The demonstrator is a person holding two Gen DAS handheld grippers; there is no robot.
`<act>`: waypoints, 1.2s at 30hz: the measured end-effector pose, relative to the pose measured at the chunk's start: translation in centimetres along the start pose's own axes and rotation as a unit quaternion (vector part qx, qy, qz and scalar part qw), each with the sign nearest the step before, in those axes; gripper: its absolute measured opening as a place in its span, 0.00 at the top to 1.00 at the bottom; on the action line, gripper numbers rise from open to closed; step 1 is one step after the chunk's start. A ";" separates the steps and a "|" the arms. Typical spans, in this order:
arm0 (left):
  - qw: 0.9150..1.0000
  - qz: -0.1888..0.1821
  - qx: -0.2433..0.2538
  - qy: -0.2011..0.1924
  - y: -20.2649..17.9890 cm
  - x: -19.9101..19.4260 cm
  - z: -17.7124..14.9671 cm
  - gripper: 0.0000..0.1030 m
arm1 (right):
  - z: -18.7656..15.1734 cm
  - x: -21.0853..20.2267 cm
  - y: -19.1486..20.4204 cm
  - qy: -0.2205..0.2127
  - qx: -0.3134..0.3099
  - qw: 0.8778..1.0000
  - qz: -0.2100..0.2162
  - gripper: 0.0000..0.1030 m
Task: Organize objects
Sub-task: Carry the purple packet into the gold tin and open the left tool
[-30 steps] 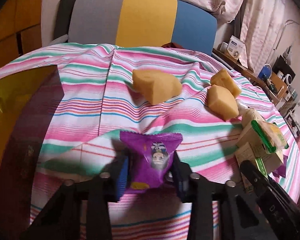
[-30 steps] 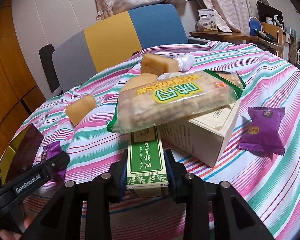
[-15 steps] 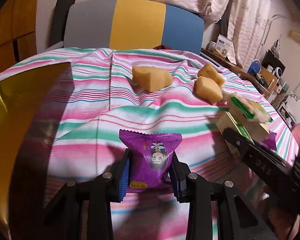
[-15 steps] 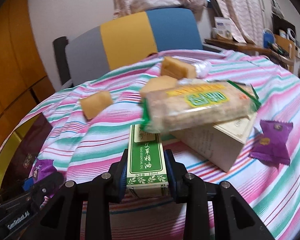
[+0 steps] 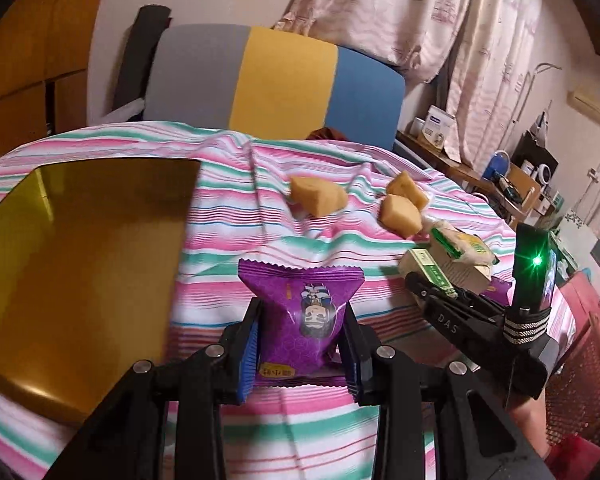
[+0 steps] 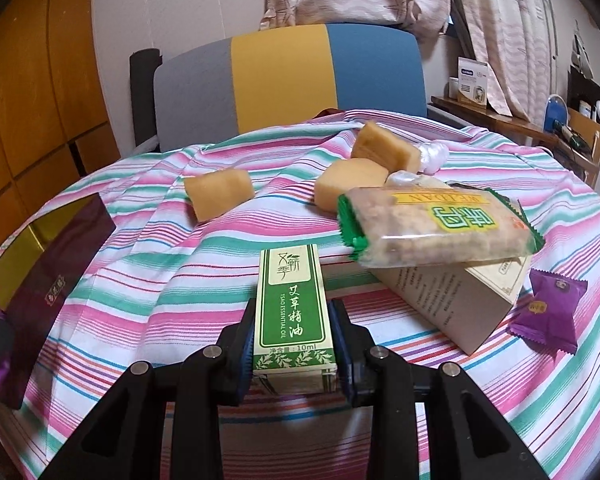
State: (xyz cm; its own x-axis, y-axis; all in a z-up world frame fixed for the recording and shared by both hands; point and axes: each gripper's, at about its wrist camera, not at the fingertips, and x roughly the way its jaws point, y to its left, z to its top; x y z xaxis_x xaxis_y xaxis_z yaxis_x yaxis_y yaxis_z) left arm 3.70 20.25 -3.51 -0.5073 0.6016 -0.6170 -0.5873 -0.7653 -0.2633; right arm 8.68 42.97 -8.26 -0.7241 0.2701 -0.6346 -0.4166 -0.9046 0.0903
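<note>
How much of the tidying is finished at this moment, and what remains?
Done: nothing visibly; the gold box looks empty where visible.
In hand: the left tool is shut on a purple snack packet, and the right tool is shut on a green essential oil box.
Left on the striped cloth: three yellow cakes, a cracker pack on a beige carton, and another purple packet.

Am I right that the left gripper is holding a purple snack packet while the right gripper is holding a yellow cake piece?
Not quite. The left gripper does hold the purple snack packet, but the right gripper is clamped on a green and white essential oil box, not a cake piece. The right wrist view shows this; the yellow cake pieces lie loose on the striped cloth farther back.
</note>
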 end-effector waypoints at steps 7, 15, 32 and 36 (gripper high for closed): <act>0.999 0.039 -0.029 -0.014 4.0 -2.7 0.5 0.66 | -0.3 -0.7 1.5 -0.008 -0.037 0.999 -0.001 0.68; 0.993 0.102 -0.064 -0.014 10.5 -4.6 0.3 0.65 | -0.6 -1.2 2.3 -0.007 -0.043 0.999 0.001 0.68; 0.970 0.226 -0.080 0.046 21.3 -3.8 0.9 0.65 | 1.2 -7.7 12.8 -0.060 -0.036 0.984 0.162 0.68; 0.966 0.240 -0.089 0.046 22.6 -4.1 0.5 0.63 | 1.6 -8.5 16.0 -0.059 -0.055 0.977 0.200 0.68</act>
State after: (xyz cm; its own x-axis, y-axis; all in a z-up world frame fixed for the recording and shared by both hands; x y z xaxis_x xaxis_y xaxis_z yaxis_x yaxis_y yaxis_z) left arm -7.79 0.62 -6.49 -0.6317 0.1511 -0.7603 -0.1761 -0.9832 -0.0491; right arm 7.28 26.73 -0.17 -0.8779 -0.0810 -0.4720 -0.0313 -0.9738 0.2253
